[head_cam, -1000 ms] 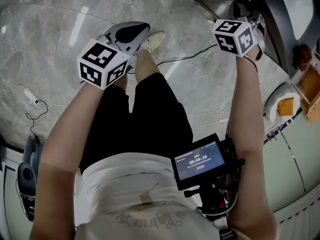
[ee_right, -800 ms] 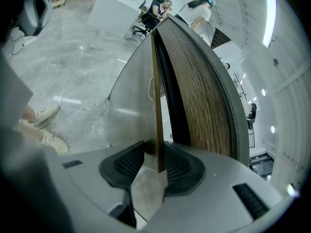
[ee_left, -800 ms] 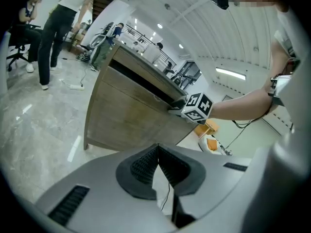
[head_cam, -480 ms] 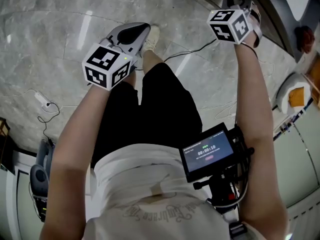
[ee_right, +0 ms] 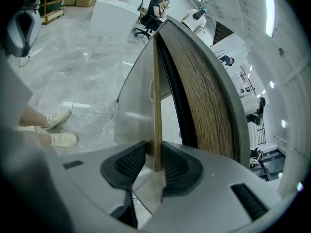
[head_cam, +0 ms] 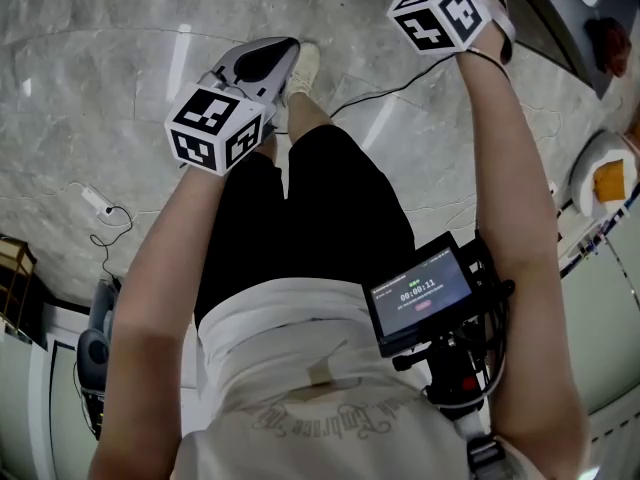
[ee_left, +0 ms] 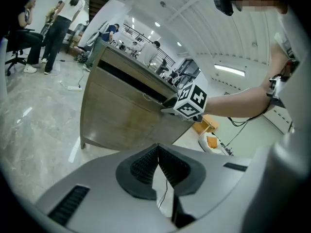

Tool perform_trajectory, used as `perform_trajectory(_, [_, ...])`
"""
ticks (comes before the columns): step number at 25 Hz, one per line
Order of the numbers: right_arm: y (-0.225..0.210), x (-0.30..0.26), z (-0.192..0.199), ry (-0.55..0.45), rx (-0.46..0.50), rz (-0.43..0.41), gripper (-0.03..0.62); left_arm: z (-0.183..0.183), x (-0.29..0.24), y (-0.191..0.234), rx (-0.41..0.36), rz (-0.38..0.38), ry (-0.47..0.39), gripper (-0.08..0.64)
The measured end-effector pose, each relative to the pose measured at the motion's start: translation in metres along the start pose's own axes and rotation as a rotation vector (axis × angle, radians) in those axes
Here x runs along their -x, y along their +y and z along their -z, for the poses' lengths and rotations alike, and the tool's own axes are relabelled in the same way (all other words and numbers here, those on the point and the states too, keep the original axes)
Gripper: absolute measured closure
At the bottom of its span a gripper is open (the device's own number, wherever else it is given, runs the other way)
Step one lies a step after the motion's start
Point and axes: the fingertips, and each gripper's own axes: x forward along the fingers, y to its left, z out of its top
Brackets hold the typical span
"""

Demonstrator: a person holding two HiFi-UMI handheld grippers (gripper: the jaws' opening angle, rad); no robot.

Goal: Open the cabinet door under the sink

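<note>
The wooden cabinet (ee_left: 126, 115) stands under a grey countertop. In the right gripper view its door (ee_right: 156, 81) is seen edge-on and stands out from the cabinet front (ee_right: 204, 81), with a dark gap behind it. My right gripper (ee_right: 154, 149) has its jaws closing, and the door's edge sits between the pads, which touch it. The head view shows that gripper's marker cube (head_cam: 440, 13) at the top edge. My left gripper (head_cam: 275, 58) hangs over the floor, away from the cabinet, shut on nothing (ee_left: 158, 159).
A black cable (head_cam: 390, 93) and a white power strip (head_cam: 95, 200) lie on the marble floor. The person's shoes (ee_right: 53, 130) are near the door. A white dish with something orange (head_cam: 600, 178) sits at the right. People (ee_left: 58, 28) stand far behind.
In the head view the right gripper's cube has shifted up and to the left, toward the top edge. The left gripper has stayed about where it was.
</note>
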Motion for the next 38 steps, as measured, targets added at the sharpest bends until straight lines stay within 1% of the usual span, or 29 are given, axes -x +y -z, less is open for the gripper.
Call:
perform_trajectory(5, [0.001,0.016,0.007,-0.013,-0.023,-0.081,0.495,-0.007,-0.003,-0.033,-0.024,-0.006,-0.006,0.549])
perform_trajectory(7, [0.005,0.022,0.007,-0.017,-0.04,-0.121,0.501,-0.005,-0.002,-0.039,-0.027,-0.004,-0.001,0.549])
perform_trajectory(16, [0.015,0.035,0.003,-0.053,-0.106,-0.27,0.515,-0.008,-0.008,-0.064,0.005,-0.021,-0.017,0.549])
perform_trajectory(19, [0.021,0.043,0.0,-0.057,-0.136,-0.32,0.517,-0.01,-0.005,-0.065,0.019,-0.021,-0.022,0.549])
perform_trajectory(22, [0.027,0.051,-0.003,-0.057,-0.163,-0.359,0.52,-0.011,-0.001,-0.06,0.009,-0.009,-0.019,0.549])
perform_trajectory(26, [0.04,0.058,-0.011,-0.068,-0.219,-0.402,0.523,-0.007,0.007,-0.038,-0.018,0.003,0.005,0.549])
perform_trajectory(31, [0.062,0.068,-0.015,-0.064,-0.301,-0.42,0.525,-0.001,0.035,-0.012,-0.041,0.018,0.033,0.55])
perform_trajectory(38, [0.085,0.087,-0.027,-0.037,-0.412,-0.435,0.526,0.014,0.083,0.028,-0.033,-0.008,0.043,0.549])
